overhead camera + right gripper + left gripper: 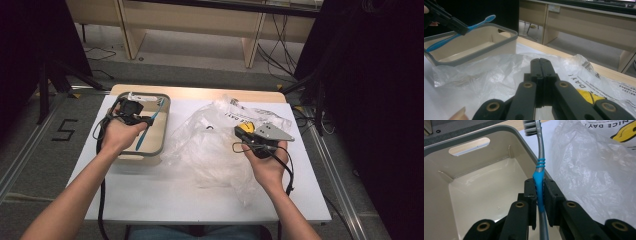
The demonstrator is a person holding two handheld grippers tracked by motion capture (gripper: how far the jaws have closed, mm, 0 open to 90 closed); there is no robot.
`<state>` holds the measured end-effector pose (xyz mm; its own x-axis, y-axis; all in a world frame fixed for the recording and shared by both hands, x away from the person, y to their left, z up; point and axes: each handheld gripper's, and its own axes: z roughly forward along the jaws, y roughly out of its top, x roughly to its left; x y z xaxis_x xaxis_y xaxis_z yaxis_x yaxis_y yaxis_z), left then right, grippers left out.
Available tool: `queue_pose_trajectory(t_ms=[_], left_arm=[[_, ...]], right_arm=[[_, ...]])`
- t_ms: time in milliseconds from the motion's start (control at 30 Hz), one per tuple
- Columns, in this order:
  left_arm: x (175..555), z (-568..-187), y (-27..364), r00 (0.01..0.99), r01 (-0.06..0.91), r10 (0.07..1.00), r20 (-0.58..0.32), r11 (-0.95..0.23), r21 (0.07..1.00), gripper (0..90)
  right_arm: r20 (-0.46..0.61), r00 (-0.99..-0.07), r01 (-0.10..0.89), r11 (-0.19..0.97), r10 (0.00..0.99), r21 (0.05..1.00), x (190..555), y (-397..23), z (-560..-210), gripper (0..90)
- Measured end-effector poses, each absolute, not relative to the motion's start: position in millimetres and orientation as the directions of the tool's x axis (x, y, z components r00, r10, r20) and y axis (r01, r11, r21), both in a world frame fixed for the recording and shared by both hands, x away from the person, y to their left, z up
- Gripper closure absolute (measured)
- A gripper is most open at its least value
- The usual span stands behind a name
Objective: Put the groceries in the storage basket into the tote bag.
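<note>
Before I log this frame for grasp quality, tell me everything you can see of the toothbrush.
The toothbrush is slim, with a blue grip section, blue rings above it, a silver-grey neck and grey-and-white bristles at the far end. It looks like plastic. The left hand-held gripper is shut on its blue grip, holding it above the beige bin, near the bin's right wall. Nothing else touches it.

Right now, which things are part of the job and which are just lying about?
In play:
- blue and grey toothbrush, clamped in the left gripper
- beige plastic bin with grey rim, below it
- clear plastic bag with yellow print, under the shut right gripper

Lying about:
- pale wooden furniture
- floor cables
</note>
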<state>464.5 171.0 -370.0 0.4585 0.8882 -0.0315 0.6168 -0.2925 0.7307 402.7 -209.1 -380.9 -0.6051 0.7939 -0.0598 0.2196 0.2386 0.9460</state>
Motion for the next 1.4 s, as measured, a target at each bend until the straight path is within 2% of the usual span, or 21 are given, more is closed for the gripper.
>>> queue_pose_trajectory(t_ms=[1400], left_arm=[[416.7,-365.5,152.9,0.567,0.525,0.823,-0.016,-0.347,0.777,80.6]], right_arm=[[-0.061,-0.607,0.219,0.241,0.792,0.946,402.1,-208.0,-381.1,90.0]])
